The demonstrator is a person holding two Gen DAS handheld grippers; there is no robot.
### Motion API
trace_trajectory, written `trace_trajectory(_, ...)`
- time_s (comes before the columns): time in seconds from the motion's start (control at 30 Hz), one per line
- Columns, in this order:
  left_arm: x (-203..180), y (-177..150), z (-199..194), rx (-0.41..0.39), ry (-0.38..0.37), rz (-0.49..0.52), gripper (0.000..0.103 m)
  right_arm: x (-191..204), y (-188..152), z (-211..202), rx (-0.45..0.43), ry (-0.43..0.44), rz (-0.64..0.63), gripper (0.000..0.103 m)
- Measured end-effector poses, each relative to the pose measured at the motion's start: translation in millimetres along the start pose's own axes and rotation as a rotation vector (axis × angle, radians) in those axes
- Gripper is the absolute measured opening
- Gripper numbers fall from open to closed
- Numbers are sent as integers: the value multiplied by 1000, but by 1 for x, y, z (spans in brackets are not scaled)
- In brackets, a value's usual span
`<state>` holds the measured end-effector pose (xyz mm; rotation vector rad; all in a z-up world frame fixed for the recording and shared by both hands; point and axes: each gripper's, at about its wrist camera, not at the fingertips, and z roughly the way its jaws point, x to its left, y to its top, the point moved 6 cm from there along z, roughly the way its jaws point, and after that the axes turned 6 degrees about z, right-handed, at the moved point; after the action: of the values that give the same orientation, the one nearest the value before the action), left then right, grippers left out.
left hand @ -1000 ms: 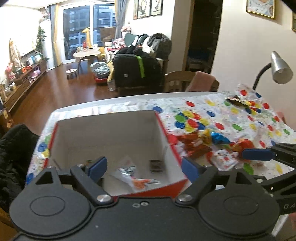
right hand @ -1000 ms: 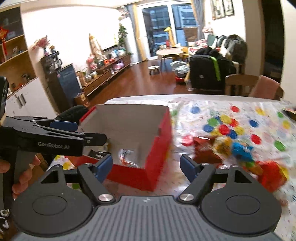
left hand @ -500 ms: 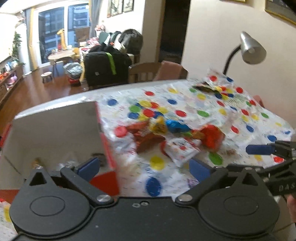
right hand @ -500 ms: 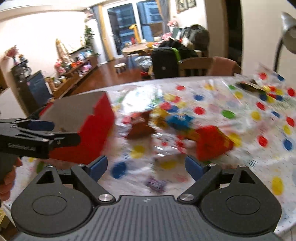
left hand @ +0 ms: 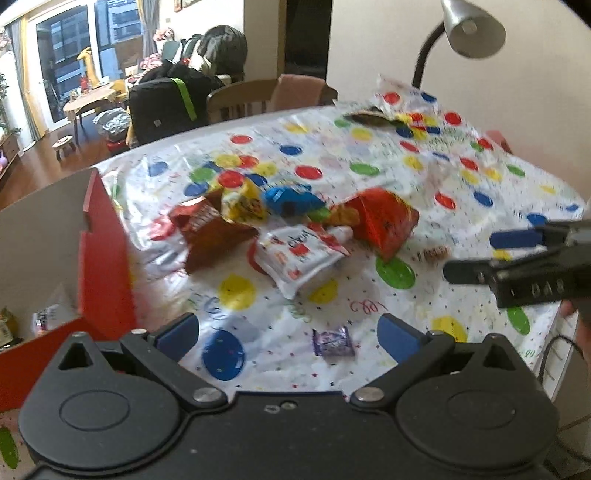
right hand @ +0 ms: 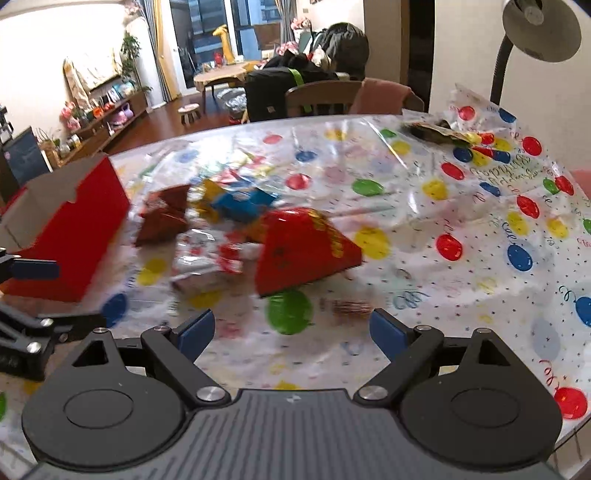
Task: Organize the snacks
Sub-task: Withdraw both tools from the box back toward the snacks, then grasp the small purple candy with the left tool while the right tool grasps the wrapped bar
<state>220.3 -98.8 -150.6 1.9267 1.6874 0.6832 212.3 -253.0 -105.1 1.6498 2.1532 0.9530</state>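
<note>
A pile of snack packets lies mid-table: a red triangular bag (left hand: 384,221) (right hand: 299,251), a white and red pouch (left hand: 303,254), a brown bag (left hand: 207,229), a yellow packet (left hand: 245,205) and a blue one (left hand: 291,199). A small purple candy (left hand: 333,341) lies just ahead of my left gripper (left hand: 288,338), which is open and empty. The red box (left hand: 105,251) (right hand: 79,225) stands at the left with a few packets inside. My right gripper (right hand: 291,334) is open and empty, facing the red bag; a small brown candy (right hand: 351,306) lies near its right finger.
A balloon-print cloth (right hand: 461,221) covers the table, rumpled at the far right around a dark wrapper (right hand: 436,131). A desk lamp (left hand: 469,29) stands at the back right. Chairs (right hand: 325,96) sit behind the table. The table edge (left hand: 554,350) runs close on the right.
Both grippers have swung right, away from the box and toward the snack pile. The box has slid to the left edge of both views. Both stay open and empty.
</note>
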Motion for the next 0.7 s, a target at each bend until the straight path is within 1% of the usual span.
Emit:
trace_trajectory(0.23,-13,-6,28,64,-27,-32,101,-28,0,28,37,-34,-19,91)
trace_trajectory(0.43,-21,-10,52,124,-55,-59,89,-50,0,54,75,-59,-4,91)
trace_trajectory(0.47,-23,-11,55,131,-59,-61,86,-52,1,58,80,-56,-6,89)
trace_trajectory(0.5,-24,-12,58,137,-63,-61,85,-53,1,61,86,-53,-11,83)
trace_trajectory(0.57,-27,-13,63,147,-70,-61,80,-55,1,68,104,-53,-15,78)
trace_trajectory(0.7,-31,-13,69,156,-76,-51,73,-57,0,75,121,-41,-20,67)
